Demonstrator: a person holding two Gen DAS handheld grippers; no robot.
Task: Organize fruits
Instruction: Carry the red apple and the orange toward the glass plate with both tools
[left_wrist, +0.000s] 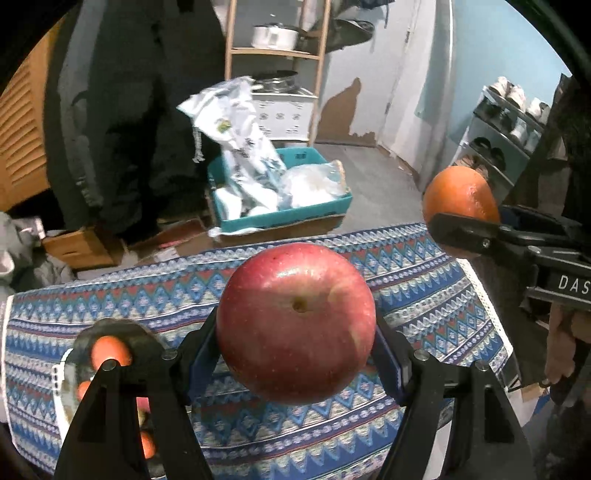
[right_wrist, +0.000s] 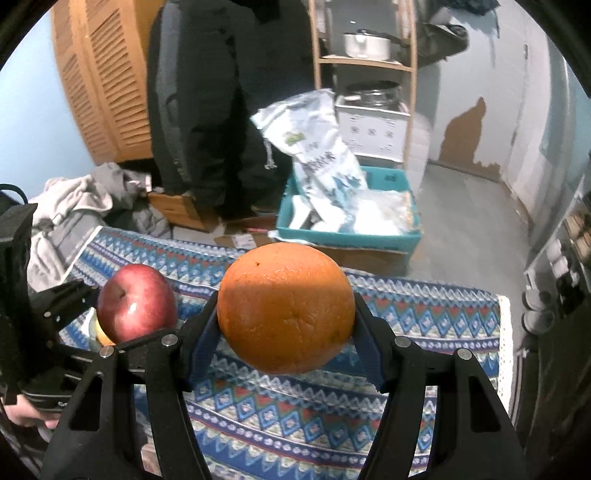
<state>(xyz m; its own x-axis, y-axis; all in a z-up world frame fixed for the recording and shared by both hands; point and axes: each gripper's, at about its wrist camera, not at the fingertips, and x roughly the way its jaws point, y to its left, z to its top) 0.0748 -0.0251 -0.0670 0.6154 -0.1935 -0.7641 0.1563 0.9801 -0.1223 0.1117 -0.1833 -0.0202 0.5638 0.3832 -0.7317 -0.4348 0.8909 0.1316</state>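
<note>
Table: covered by a patterned cloth (left_wrist: 424, 295) in blue, red and white bands, with a white lace edge at its right side; most of the cloth lies bare
Bowl: a bowl (left_wrist: 66, 387) sits at the table's left edge, holding small orange and red fruits (left_wrist: 110, 350); the left claw's frame partly hides it
Left claw: the left claw (left_wrist: 295, 343) is clamped on a red apple (left_wrist: 295, 321), one pad on each side; the apple hangs above the cloth, clear of it, its dimple facing the camera
Right claw: the right claw (right_wrist: 286, 332) is closed tight on an orange (right_wrist: 286, 308), which is held above the cloth; from the left wrist view it shows high at the right, beyond the table's far corner
Fruits: apple and orange are apart, the apple to the left of the orange
Floor: grey and bare near the wall; a teal box (left_wrist: 288, 218) stands just past the table, filled with white plastic bags, a tall printed bag (left_wrist: 240, 129) leaning out of it
Room: pale blue walls with peeled brown patches; a wooden shelf (left_wrist: 273, 55) carries a metal pot (left_wrist: 275, 35); a louvred wooden door (right_wrist: 103, 85) at the left; dark coats (right_wrist: 207, 103) hang beside it; a shoe rack (left_wrist: 506, 125) at the right
Clutter: grey clothes (right_wrist: 74, 218) heaped left of the table
</note>
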